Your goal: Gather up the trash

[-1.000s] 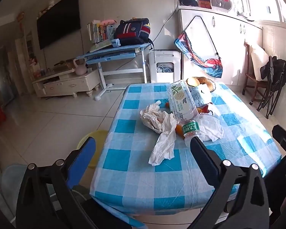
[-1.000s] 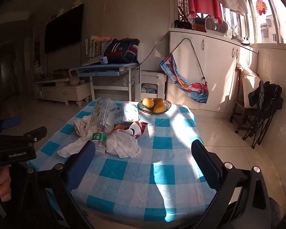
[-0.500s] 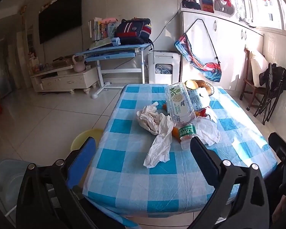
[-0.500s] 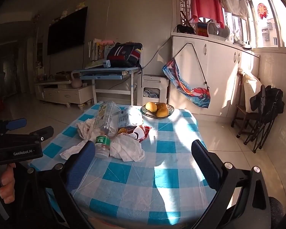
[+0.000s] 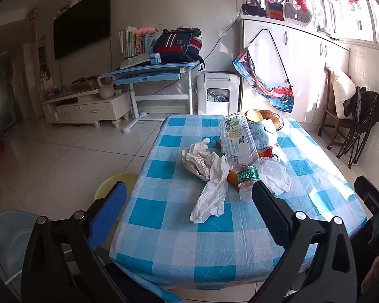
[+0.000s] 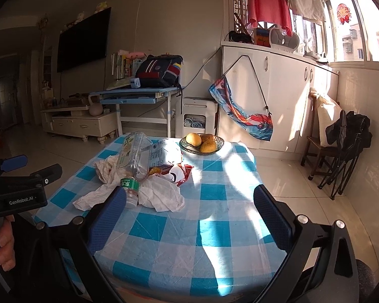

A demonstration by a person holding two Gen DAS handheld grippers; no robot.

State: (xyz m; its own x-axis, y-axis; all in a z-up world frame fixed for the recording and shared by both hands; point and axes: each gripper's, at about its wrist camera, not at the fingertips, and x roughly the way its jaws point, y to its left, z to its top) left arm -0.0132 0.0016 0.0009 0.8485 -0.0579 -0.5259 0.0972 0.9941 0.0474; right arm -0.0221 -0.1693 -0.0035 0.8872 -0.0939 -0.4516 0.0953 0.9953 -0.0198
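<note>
A pile of trash lies mid-table on the blue checked tablecloth [image 5: 189, 240]: a large clear plastic bottle [image 5: 236, 140] on its side, a small green-labelled bottle [image 5: 246, 180], crumpled white tissues [image 5: 211, 186], a white wrapper [image 5: 264, 132] and orange scraps [image 5: 232, 176]. The same pile shows in the right wrist view, with the large bottle [image 6: 134, 155] and tissues [image 6: 161, 195]. My left gripper [image 5: 189, 199] is open and empty, short of the pile. My right gripper [image 6: 189, 199] is open and empty above the table's near edge.
A bowl of fruit [image 6: 201, 143] stands at the table's far end. A yellow basin [image 5: 113, 184] sits on the floor left of the table. A blue desk [image 5: 151, 73], a white appliance [image 5: 218, 96] and a folding chair [image 6: 346, 151] stand around.
Both grippers have tilted upward and drawn back slightly, so the table sits lower in each view. The trash has not moved.
</note>
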